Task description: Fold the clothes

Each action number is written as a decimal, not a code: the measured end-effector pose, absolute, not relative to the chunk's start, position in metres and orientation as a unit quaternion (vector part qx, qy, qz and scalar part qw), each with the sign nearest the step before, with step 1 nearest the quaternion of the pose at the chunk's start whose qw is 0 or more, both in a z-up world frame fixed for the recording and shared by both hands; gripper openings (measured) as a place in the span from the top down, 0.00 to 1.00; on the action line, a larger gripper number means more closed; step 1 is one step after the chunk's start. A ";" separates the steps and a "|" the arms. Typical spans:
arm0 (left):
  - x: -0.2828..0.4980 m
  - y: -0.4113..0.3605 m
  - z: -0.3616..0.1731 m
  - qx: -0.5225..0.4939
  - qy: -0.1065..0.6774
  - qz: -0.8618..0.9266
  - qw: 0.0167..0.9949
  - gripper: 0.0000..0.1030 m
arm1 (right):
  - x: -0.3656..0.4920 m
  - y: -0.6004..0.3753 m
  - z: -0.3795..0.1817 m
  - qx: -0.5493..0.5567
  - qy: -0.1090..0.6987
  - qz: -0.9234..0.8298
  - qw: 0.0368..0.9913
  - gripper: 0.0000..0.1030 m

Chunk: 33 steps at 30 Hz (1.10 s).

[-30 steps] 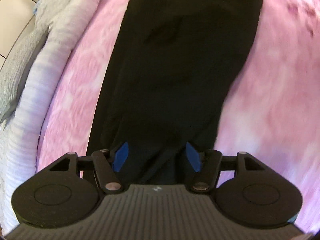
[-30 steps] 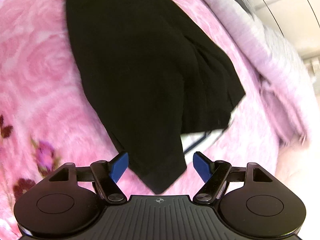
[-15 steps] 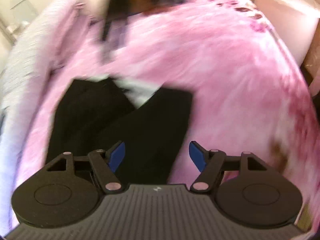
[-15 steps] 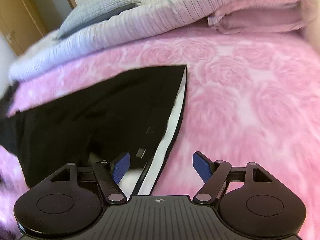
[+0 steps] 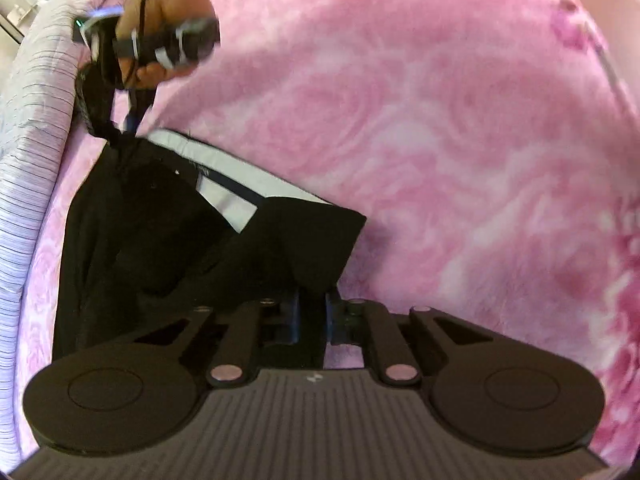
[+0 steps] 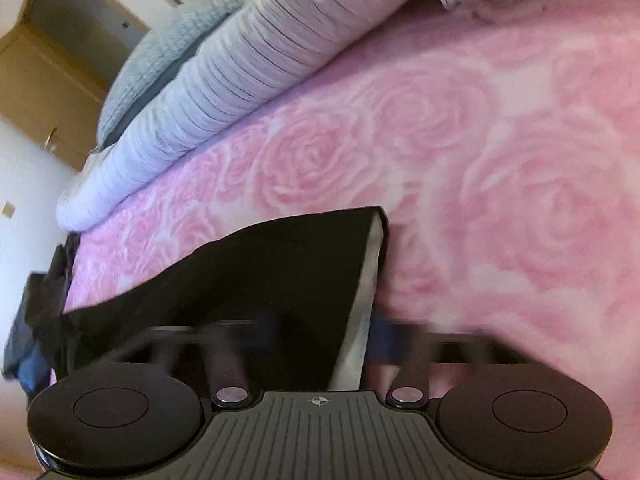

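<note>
- My left claw [image 5: 312, 316] is closing, its blue pads pinching a corner of the black fabric garment with a white lining [image 5: 168, 240].
- My right claw [image 6: 320, 332], blurred, is closing around the garment's white-lined edge.
- The garment lies on the pink rose-patterned blanket [image 5: 440, 120], near its edge beside the ribbed white quilt [image 6: 240, 68].

1. You get soft, even indoor light in both views, with no hard glare.
2. Your right gripper [image 6: 320, 332] smears sideways with motion blur; its fingers are streaks.
3. The hand [image 5: 160, 28] at the left view's top is blurred too.
4. The black garment [image 5: 168, 240] loses all fold detail.
5. Fisheye bending curves the pink blanket [image 6: 500, 160] near the edges.
</note>
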State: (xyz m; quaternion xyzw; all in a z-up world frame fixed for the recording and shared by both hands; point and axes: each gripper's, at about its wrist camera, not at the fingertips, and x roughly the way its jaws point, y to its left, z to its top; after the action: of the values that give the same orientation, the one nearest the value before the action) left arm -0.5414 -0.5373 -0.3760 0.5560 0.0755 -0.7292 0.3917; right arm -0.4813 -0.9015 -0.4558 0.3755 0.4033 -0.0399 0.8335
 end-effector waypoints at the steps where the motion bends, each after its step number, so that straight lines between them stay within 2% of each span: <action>1: -0.540 -0.540 -0.373 0.554 0.077 -0.733 0.388 0.94 | -0.483 -0.904 -0.453 0.381 0.401 -0.038 0.832 0.93; 5: -0.549 -0.553 -0.352 0.543 0.070 -0.747 0.377 0.95 | -0.497 -0.926 -0.423 0.375 0.389 -0.018 0.842 0.97; 9: -0.581 -0.572 -0.323 0.502 0.052 -0.775 0.381 0.95 | -0.511 -0.958 -0.388 0.336 0.391 -0.028 0.856 0.97; 13: -0.631 -0.608 -0.318 0.466 0.068 -0.780 0.412 0.93 | -0.526 -0.998 -0.379 0.290 0.410 -0.082 0.861 0.95; 14: -0.640 -0.616 -0.320 0.462 0.078 -0.779 0.416 0.91 | -0.528 -1.005 -0.382 0.291 0.417 -0.089 0.857 0.93; 15: -0.646 -0.622 -0.324 0.460 0.090 -0.779 0.417 0.82 | -0.531 -1.012 -0.384 0.291 0.423 -0.096 0.853 0.92; 18: -0.641 -0.615 -0.326 0.453 0.103 -0.784 0.413 0.62 | -0.543 -1.004 -0.378 0.220 0.447 -0.131 0.857 0.73; 19: -0.631 -0.608 -0.326 0.455 0.106 -0.782 0.414 0.57 | -0.550 -0.994 -0.372 0.187 0.448 -0.131 0.864 0.59; 20: -0.620 -0.599 -0.326 0.457 0.109 -0.779 0.416 0.57 | -0.559 -0.980 -0.365 0.161 0.447 -0.124 0.871 0.53; 25: -0.514 -0.555 -0.336 0.527 0.111 -0.703 0.464 0.51 | -0.594 -0.886 -0.342 0.094 0.448 -0.060 0.887 0.51; 28: -0.418 -0.543 -0.342 0.566 0.151 -0.618 0.523 0.49 | -0.604 -0.813 -0.339 0.060 0.458 -0.021 0.887 0.51; 30: -0.347 -0.542 -0.345 0.547 0.227 -0.558 0.581 0.43 | -0.609 -0.764 -0.340 0.044 0.464 0.000 0.885 0.51; 33: -0.246 -0.542 -0.347 0.442 0.340 -0.493 0.668 0.42 | -0.604 -0.700 -0.348 0.046 0.479 0.011 0.876 0.51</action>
State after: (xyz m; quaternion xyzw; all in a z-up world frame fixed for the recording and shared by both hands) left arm -0.2456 -0.5420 -0.3471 0.4415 0.3401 -0.4931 0.6680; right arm -0.6040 -0.7000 -0.3484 0.0461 0.4793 0.0105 0.8764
